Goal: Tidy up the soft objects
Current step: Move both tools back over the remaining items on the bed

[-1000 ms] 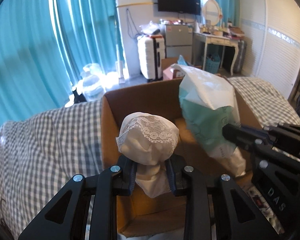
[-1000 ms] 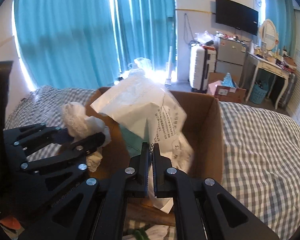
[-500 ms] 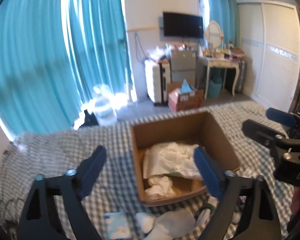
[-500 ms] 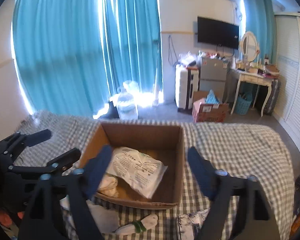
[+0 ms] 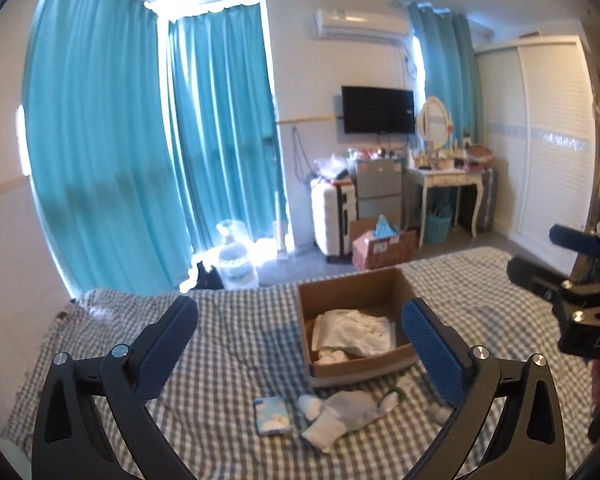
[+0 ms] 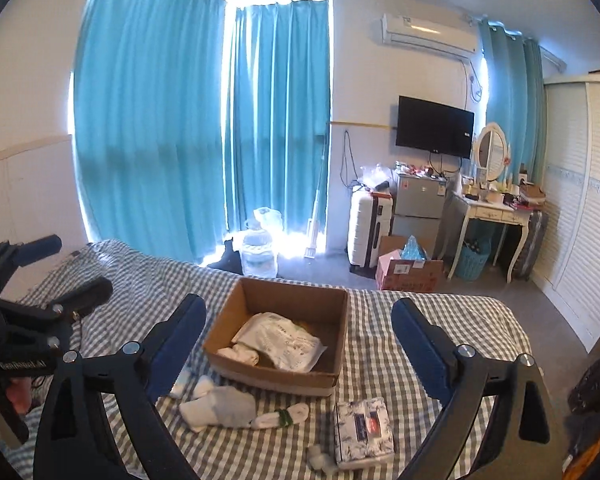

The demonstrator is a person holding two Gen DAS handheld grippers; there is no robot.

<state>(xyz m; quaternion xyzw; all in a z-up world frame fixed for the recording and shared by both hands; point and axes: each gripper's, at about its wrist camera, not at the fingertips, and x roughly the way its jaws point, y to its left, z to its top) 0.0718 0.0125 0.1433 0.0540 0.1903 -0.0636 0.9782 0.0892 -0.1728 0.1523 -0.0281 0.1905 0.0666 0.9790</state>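
Note:
An open cardboard box [image 5: 348, 284] [image 6: 292, 288] stands on the checked bed. Inside lie a white plastic packet [image 5: 356, 330] [image 6: 284, 338] and a white lace cloth [image 5: 332, 356] [image 6: 240, 354]. My left gripper [image 5: 300, 316] hovers well above and behind the box, its jaws opening with nothing between them. My right gripper [image 6: 300, 308] is alongside at the same height, jaws also opening and empty. In front of the box lie grey-white socks [image 5: 340, 416] [image 6: 220, 402], a rolled white pair with a green band [image 6: 280, 418], a blue tissue pack [image 5: 272, 420] and a patterned tissue pack [image 6: 364, 432].
The grey gingham bed [image 5: 228, 344] spreads left and right of the box. Beyond its far edge are teal curtains [image 5: 112, 160], a water jug [image 5: 236, 264], a white suitcase [image 5: 332, 216], a dressing table [image 5: 448, 176] and a white wardrobe [image 5: 548, 152].
Both grippers let go: the lace cloth and the plastic packet now lie in the box. Both jaws went from shut to wide apart while pulling back and up from the box.

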